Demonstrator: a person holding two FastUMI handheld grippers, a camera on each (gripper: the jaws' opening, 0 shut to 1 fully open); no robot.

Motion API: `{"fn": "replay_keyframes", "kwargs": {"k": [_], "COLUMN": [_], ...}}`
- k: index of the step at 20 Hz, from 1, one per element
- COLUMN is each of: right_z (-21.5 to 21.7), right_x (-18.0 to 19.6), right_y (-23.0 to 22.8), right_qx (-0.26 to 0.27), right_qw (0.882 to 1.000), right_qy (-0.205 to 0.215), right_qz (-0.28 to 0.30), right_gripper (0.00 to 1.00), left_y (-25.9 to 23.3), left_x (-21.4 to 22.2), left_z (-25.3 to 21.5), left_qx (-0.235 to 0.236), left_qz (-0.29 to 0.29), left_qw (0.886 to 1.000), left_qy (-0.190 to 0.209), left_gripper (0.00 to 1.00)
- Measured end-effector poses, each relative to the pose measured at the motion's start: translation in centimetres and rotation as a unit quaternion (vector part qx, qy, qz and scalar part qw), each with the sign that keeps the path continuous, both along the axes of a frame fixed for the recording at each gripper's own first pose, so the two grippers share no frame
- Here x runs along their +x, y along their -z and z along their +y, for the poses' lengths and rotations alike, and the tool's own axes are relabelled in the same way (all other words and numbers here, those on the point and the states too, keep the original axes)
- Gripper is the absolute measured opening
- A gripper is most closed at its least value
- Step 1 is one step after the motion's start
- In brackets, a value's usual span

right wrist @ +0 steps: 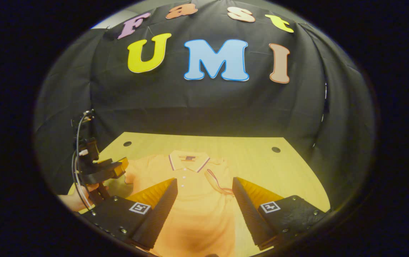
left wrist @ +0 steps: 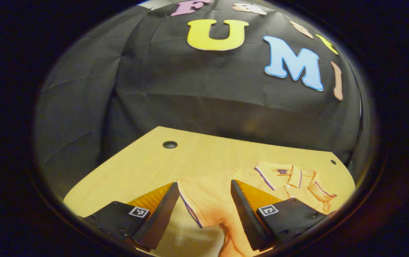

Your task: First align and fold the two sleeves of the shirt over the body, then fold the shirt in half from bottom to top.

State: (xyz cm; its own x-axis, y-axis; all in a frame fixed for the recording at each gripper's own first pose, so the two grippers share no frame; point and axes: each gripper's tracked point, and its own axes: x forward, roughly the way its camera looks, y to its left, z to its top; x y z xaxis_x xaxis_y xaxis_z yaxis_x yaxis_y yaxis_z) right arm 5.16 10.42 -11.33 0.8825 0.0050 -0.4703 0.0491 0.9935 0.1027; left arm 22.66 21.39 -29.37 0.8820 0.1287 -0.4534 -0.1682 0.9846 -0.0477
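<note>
**Both jaws spread above the shirt**

Spread wide, both sets of jaws hold nothing. From the left gripper view I see my left gripper [left wrist: 202, 210] over the shirt [left wrist: 218, 200], near its outstretched sleeve [left wrist: 190, 200], whose striped cuff lies between the fingers. The shirt lies flat on the wooden table [left wrist: 147, 164], collar [left wrist: 279, 175] toward the booth wall. From the right gripper view my right gripper [right wrist: 204, 210] hangs over the shirt's body, and the other sleeve [right wrist: 220, 180] looks already laid across the chest, though the fisheye blurs it. A hand [right wrist: 83, 200] holds the left gripper at the table's edge.
</note>
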Motion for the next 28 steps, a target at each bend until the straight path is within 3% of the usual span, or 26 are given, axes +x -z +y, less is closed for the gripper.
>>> {"fn": "replay_keyframes", "kwargs": {"k": [5, 10, 17, 19, 21, 22, 26, 27, 28], "right_z": [1.5, 1.5, 1.3, 1.4, 1.5, 1.4, 0.5, 0.2, -0.1], "right_x": [-1.7, -2.5, -2.7, -3.0, -3.0, -3.0, -3.0, -3.0, -3.2], "right_y": [0.7, 1.2, 2.3, 2.6, 2.9, 2.9, 2.8, 2.9, 3.0], "right_qx": [0.016, 0.021, 0.034, 0.044, 0.053, 0.055, 0.057, 0.057, 0.057], "right_qw": [1.000, 0.999, 0.998, 0.998, 0.997, 0.997, 0.997, 0.997, 0.997], "right_qy": [-0.009, -0.004, -0.002, -0.003, -0.003, -0.003, 0.004, 0.007, 0.009], "right_qz": [0.020, 0.031, 0.048, 0.054, 0.058, 0.059, 0.055, 0.055, 0.056], "right_gripper": [0.95, 0.96, 0.96, 0.96, 0.96, 0.96, 0.96, 0.96, 0.96], "left_y": [3.8, 6.3, 7.6, 8.1, 8.2, 8.3, 8.2, 8.4, 8.4], "left_x": [2.0, 3.3, 3.6, 3.5, 3.7, 3.7, 4.0, 3.9, 4.0], "left_z": [1.5, 1.7, 1.8, 1.3, 0.8, 0.6, 0.9, 1.1, 1.1], "left_qx": [0.014, 0.032, 0.003, 0.019, 0.030, 0.036, 0.037, 0.046, 0.052], "left_qz": [0.025, 0.052, 0.074, 0.090, 0.100, 0.105, 0.094, 0.096, 0.099], "left_qw": [1.000, 0.998, 0.997, 0.996, 0.994, 0.994, 0.995, 0.994, 0.994], "left_qy": [-0.009, 0.011, -0.011, -0.003, 0.007, 0.008, 0.000, 0.001, 0.005], "left_gripper": [0.93, 0.93, 0.94, 0.87, 0.86, 0.82, 0.34, 0.24, 0.20]}}
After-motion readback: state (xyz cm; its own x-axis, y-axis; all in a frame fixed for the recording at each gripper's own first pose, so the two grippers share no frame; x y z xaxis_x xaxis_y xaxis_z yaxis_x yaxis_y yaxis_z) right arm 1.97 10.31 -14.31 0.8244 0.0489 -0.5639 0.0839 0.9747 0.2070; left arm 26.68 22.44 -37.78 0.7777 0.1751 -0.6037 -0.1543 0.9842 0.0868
